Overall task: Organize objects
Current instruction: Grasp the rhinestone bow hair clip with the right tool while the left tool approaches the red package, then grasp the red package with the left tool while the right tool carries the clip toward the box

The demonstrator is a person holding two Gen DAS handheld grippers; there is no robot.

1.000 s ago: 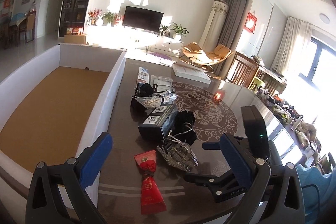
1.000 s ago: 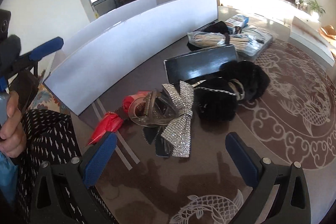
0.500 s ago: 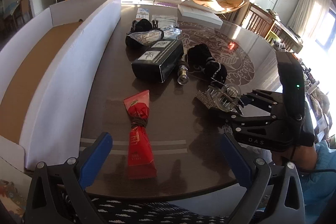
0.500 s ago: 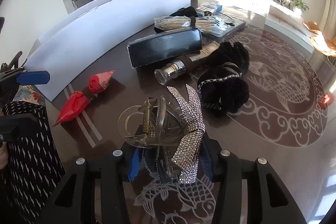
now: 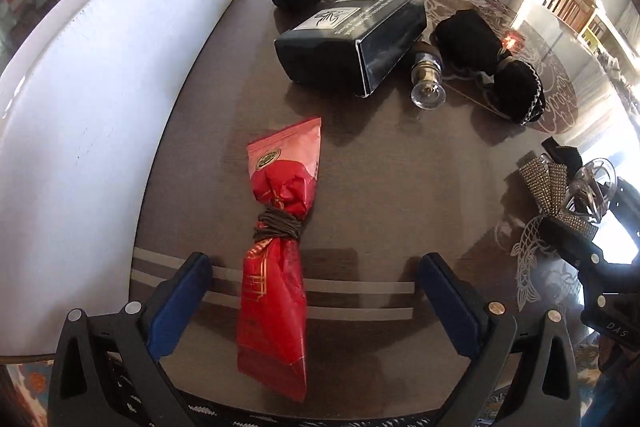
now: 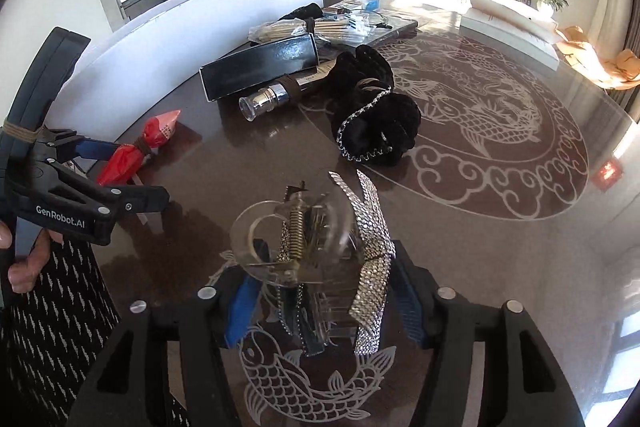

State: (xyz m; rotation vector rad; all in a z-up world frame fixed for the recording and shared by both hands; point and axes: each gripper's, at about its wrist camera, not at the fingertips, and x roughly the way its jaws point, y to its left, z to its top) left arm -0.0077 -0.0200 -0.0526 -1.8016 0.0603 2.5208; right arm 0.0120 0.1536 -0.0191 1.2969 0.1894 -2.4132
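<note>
While jaws spread wide and empty, left gripper (image 5: 316, 291) straddles red pouch (image 5: 280, 251), long axis along fingers | right gripper (image 6: 324, 301) opening around rhinestone hair claw (image 6: 320, 247)

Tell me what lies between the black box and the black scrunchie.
A small bottle with a clear cap lies between the black box and the scrunchie, seen in both wrist views.

on my right wrist view i read "genrobot.ai" in white on the side of the left gripper (image 6: 120, 173). on my left wrist view i read "das" on the right gripper (image 5: 588, 223). the black box (image 5: 352, 39) label is too small to read.
</note>
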